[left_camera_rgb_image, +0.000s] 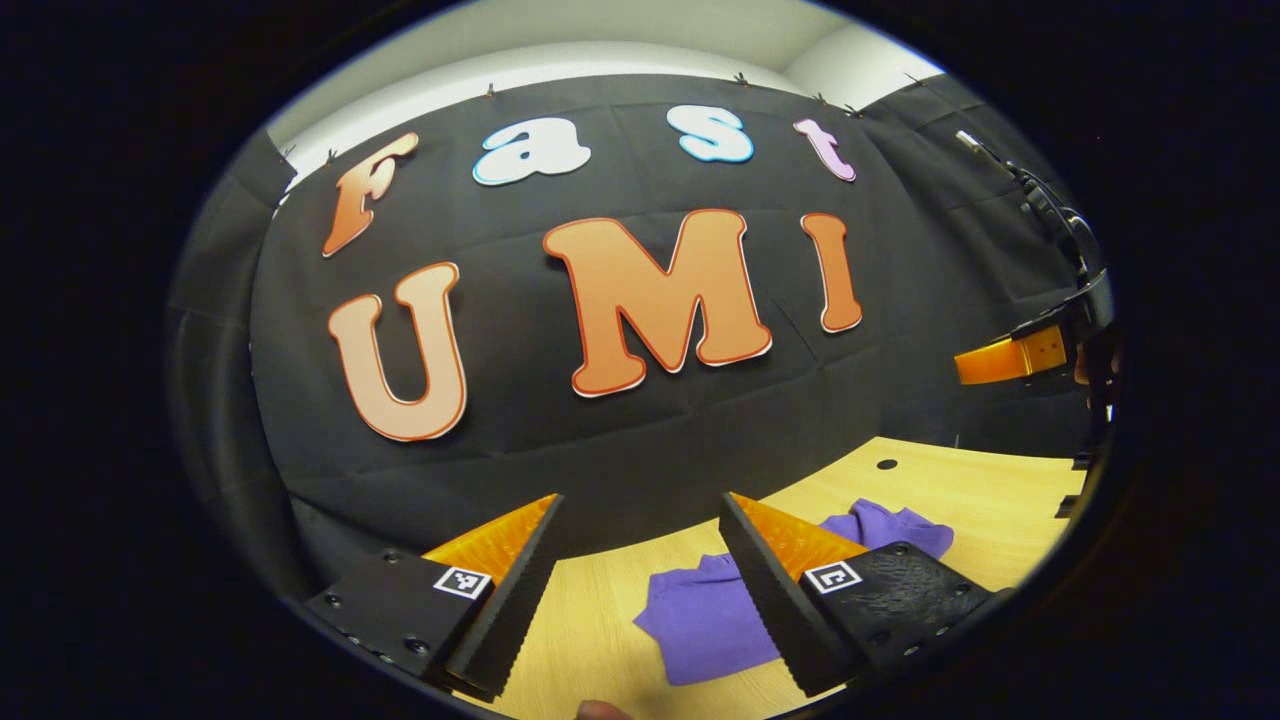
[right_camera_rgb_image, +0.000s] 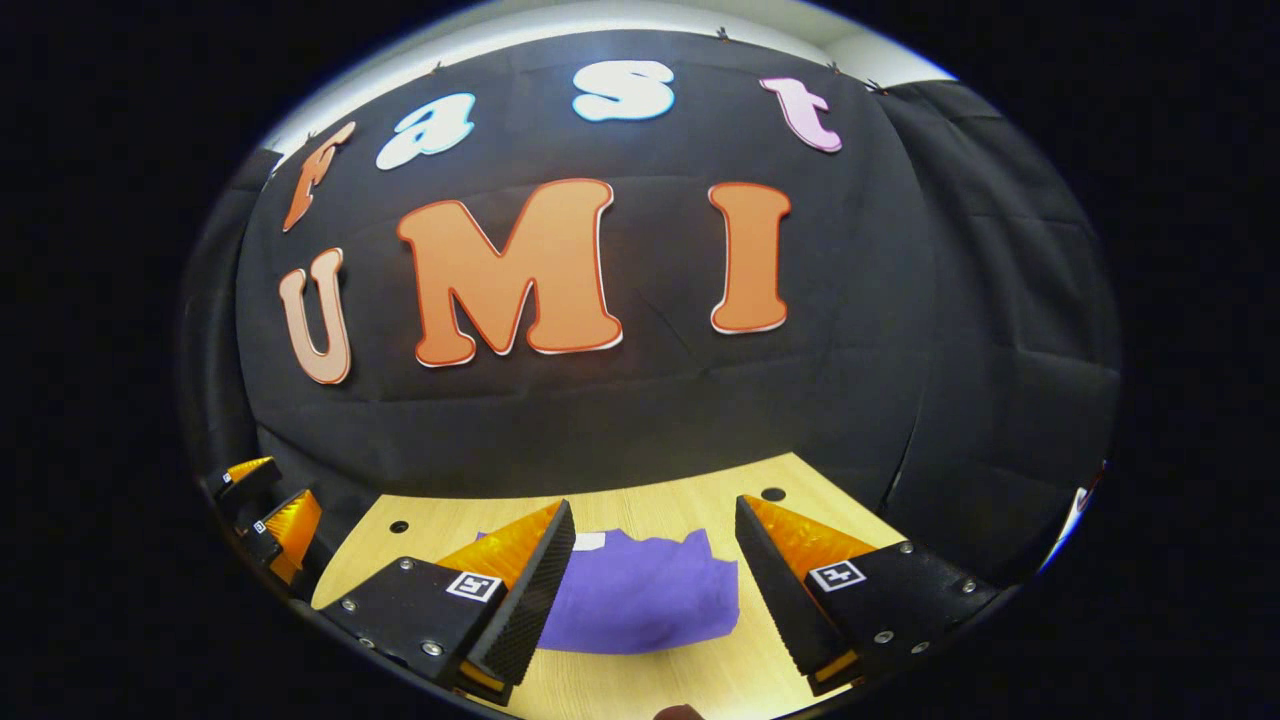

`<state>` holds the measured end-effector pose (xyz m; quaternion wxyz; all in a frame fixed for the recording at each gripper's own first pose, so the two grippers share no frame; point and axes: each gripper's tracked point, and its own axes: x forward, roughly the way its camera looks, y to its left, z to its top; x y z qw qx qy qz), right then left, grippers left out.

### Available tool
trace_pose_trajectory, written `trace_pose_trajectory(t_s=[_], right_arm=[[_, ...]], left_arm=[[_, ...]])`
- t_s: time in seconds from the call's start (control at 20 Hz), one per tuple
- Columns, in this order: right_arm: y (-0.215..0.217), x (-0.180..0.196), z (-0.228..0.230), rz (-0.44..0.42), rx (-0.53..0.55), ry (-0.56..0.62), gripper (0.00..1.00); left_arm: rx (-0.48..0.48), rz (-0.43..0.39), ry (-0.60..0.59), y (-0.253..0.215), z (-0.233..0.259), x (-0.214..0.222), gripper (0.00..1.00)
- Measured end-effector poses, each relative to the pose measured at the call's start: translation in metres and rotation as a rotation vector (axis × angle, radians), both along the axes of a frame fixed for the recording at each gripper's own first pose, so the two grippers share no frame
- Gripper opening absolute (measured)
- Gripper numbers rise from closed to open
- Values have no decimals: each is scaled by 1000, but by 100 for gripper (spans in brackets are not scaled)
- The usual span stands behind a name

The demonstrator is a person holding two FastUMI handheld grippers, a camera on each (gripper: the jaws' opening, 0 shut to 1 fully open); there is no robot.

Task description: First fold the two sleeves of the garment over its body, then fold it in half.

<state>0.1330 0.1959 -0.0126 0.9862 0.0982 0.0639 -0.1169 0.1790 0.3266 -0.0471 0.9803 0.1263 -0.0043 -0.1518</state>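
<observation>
a: start close in. what are the claws doing?

b: in the left gripper view the left gripper (left_camera_rgb_image: 640, 590) sits at the bottom of the frame, its two fingers spread wide with nothing between them. same in the right gripper view: the right gripper (right_camera_rgb_image: 655, 590) is wide open and empty, held above the table (right_camera_rgb_image: 700, 670).

a: and the garment?

b: the purple garment (right_camera_rgb_image: 640, 590) lies on the wooden table, bottom centre of the right gripper view, showing between that claw's fingers. in the left gripper view it's at the lower right (left_camera_rgb_image: 700, 620), partly hidden behind the right-hand finger.

a: how far along, would you say?

b: it reads as a compact, roughly squared bundle with no sleeves spread out, so i'd judge the sleeves are in and possibly the half fold too. from these angles i can't tell for sure; a lumpy edge at the far side looks untidy.

a: anything farther off?

b: the right gripper at the right edge of the left gripper view (left_camera_rgb_image: 1010, 358), the left one at the lower left of the right gripper view (right_camera_rgb_image: 270, 520), both clear of the cloth.
</observation>
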Motion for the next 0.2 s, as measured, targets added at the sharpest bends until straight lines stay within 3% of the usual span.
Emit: trace_pose_trajectory(t_s=[0.05,0.1,0.15,0.2], right_arm=[[-1,-2,6,13,-15,-13,100],[-1,-5,11,30,-26,-23,95],[-2,-9,15,46,-39,-34,100],[-4,-12,19,59,-57,-47,95]], left_arm=[[0,15,-15,1,6,-4,98],[0,33,-28,1,14,-9,98],[-6,47,-45,1,21,-14,98],[-18,50,-67,-3,29,-19,98]])
